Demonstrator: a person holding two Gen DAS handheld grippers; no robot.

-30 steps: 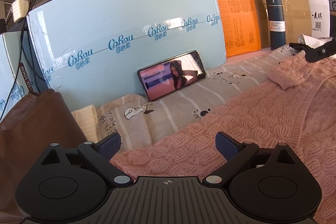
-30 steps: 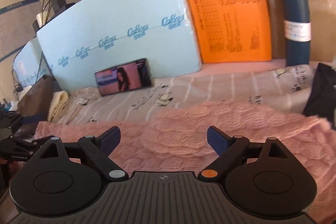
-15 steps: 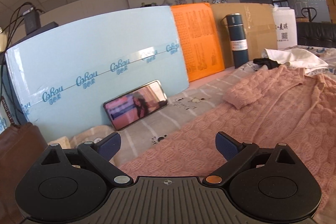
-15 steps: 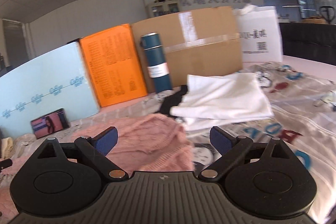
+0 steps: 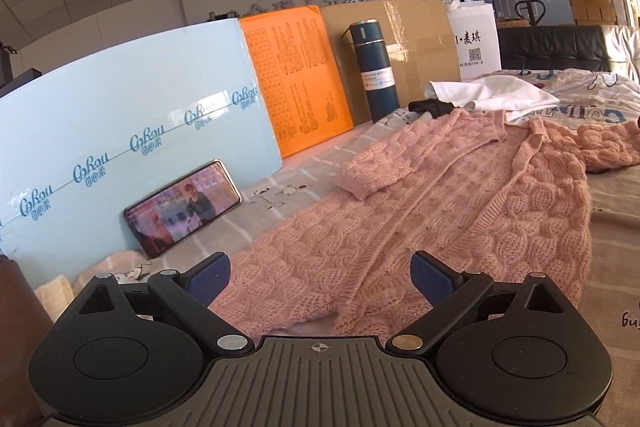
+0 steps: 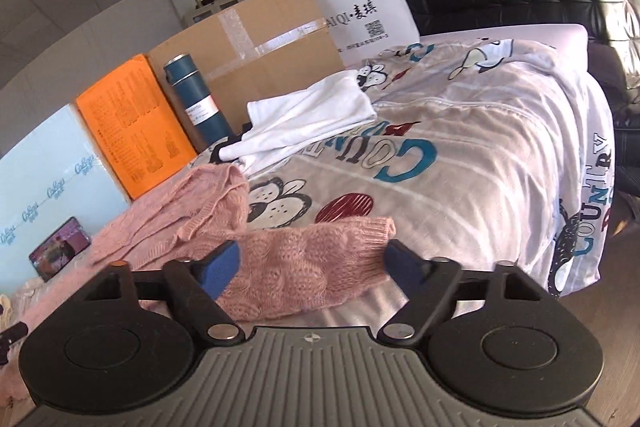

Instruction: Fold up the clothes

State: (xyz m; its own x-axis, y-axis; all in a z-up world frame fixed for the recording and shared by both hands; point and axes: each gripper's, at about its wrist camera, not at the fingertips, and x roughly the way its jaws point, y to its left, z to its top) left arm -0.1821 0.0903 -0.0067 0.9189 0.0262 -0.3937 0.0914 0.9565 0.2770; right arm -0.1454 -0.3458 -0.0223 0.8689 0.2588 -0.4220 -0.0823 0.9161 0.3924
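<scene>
Left wrist view: we hold left gripper [image 5: 320, 277] with jaws spread wide, nothing between pads, hovering over hem of pink cardigan [image 5: 460, 195] spread flat on printed bedsheet [image 5: 612, 199]. Phone [image 5: 182, 213] leans against blue board [image 5: 120, 131].

Right wrist view: our right gripper [image 6: 314, 261] straddles cardigan sleeve [image 6: 320, 269], jaws closing, pads not yet pressing knit. White garment [image 6: 308, 119] lies beyond, near thermos [image 6: 198, 103].
</scene>
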